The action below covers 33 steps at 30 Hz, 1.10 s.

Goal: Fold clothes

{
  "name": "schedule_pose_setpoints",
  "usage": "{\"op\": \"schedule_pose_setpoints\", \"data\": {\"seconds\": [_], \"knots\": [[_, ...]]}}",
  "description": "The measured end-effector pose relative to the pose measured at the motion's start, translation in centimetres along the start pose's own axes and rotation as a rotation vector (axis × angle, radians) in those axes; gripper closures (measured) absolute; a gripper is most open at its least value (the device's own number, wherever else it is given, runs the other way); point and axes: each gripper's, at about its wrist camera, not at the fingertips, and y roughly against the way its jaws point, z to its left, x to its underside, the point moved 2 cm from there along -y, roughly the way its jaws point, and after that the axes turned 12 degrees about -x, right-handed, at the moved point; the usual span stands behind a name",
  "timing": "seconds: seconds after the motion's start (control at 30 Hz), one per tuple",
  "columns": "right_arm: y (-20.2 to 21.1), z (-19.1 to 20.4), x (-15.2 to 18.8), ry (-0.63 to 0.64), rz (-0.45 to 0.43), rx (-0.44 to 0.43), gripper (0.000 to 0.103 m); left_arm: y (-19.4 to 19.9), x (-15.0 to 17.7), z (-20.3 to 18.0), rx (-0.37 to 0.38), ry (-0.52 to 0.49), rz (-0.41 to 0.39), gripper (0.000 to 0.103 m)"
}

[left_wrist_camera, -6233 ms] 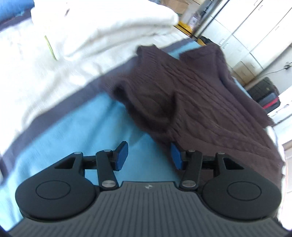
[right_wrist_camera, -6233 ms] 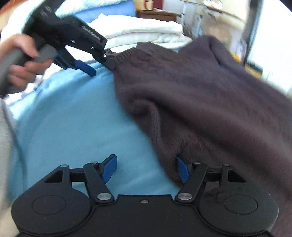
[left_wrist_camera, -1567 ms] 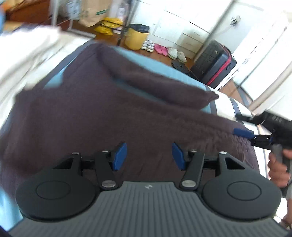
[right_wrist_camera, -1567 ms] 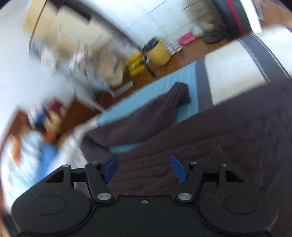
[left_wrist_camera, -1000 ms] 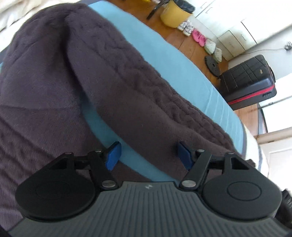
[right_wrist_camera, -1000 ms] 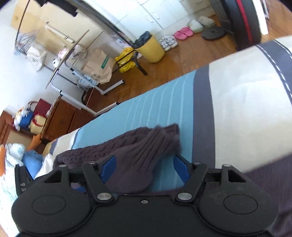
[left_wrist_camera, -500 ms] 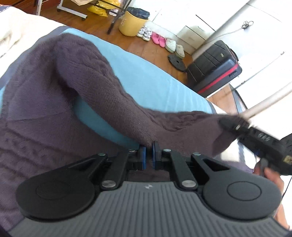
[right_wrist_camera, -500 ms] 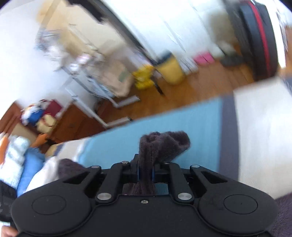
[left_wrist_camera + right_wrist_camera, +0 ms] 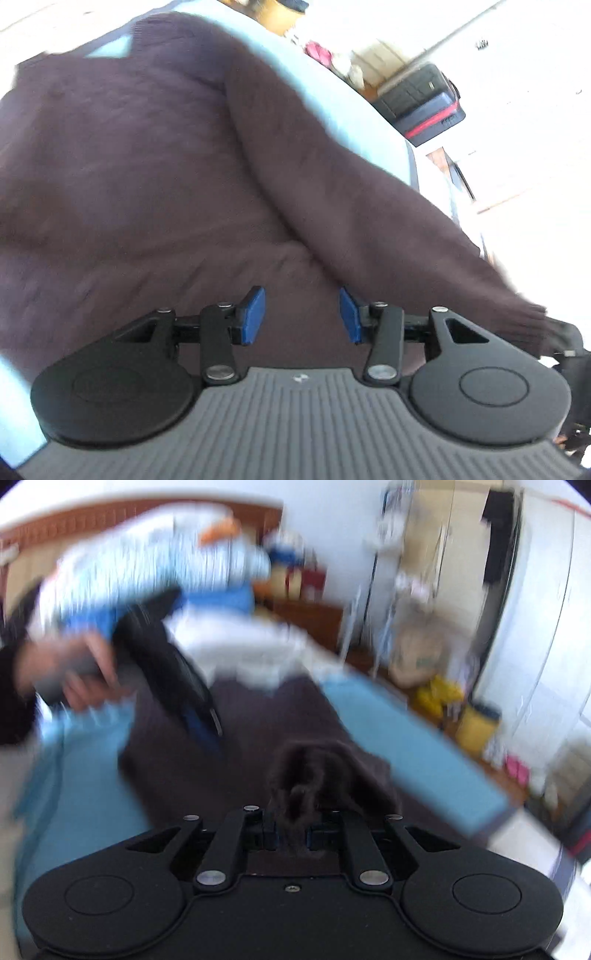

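Left wrist view, blue bed under a brown sweater spread flat, one sleeve laid diagonally across it, left tongs apart and empty above the knit, right tongs pinched together on the sleeve cuff, blurred.

The dark brown knitted wool sweater is looking soft and fuzzy. The light blue cloth bedsheet is looking smooth and matt. The left hand-held gripper is showing matt black plastic, blue pads and shiny metal rivets.
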Motion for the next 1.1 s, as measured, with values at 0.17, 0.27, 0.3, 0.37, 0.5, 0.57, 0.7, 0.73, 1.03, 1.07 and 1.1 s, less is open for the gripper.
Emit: {"op": "schedule_pose_setpoints", "data": {"seconds": [0.17, 0.27, 0.3, 0.37, 0.5, 0.57, 0.7, 0.73, 1.03, 1.07, 1.1], "knots": [[-0.4, 0.1, 2.5, -0.128, 0.014, 0.009, 0.076, 1.7, 3.9, 3.8, 0.066, 0.098, -0.153, 0.052], [-0.4, -0.4, 1.5, -0.211, -0.014, -0.044, 0.050, 0.7, 2.8, 3.9, 0.057, 0.105, -0.176, 0.052], [-0.5, -0.8, 1.5, -0.260, -0.040, -0.053, 0.031, 0.7, 2.7, 3.9, 0.060, 0.104, -0.177, 0.052], [-1.2, -1.7, 1.9, -0.368, -0.064, -0.050, 0.012, 0.7, 2.8, 4.1, 0.072, 0.112, -0.188, 0.050], [-3.6, -3.1, 2.7, -0.547, -0.022, -0.037, 0.012, -0.7, 3.0, 4.8, -0.003, 0.086, -0.175, 0.048], [-3.0, -3.4, 2.9, -0.583, -0.061, -0.057, 0.012, -0.6, 3.2, 4.6, -0.024, 0.057, -0.178, 0.048], [-1.8, -5.1, 3.6, -0.750, -0.156, -0.095, 0.012, -0.5, 3.1, 4.4, -0.028, 0.020, -0.184, 0.048], [-2.2, -5.5, 3.7, -0.804, -0.170, -0.100, 0.012, -0.6, 3.2, 4.4, -0.036, 0.012, -0.182, 0.048], [0.3, -8.4, 5.9, -1.047, -0.302, -0.161, 0.011, -0.7, 3.9, 4.1, -0.100, -0.019, -0.145, 0.048], [-0.2, -8.7, 6.2, -1.075, -0.304, -0.199, 0.011, -0.7, 3.9, 4.1, -0.107, -0.021, -0.140, 0.048], [-0.9, -8.9, 6.7, -1.114, -0.306, -0.241, 0.017, -0.7, 4.0, 4.0, -0.110, -0.023, -0.140, 0.048]]}}
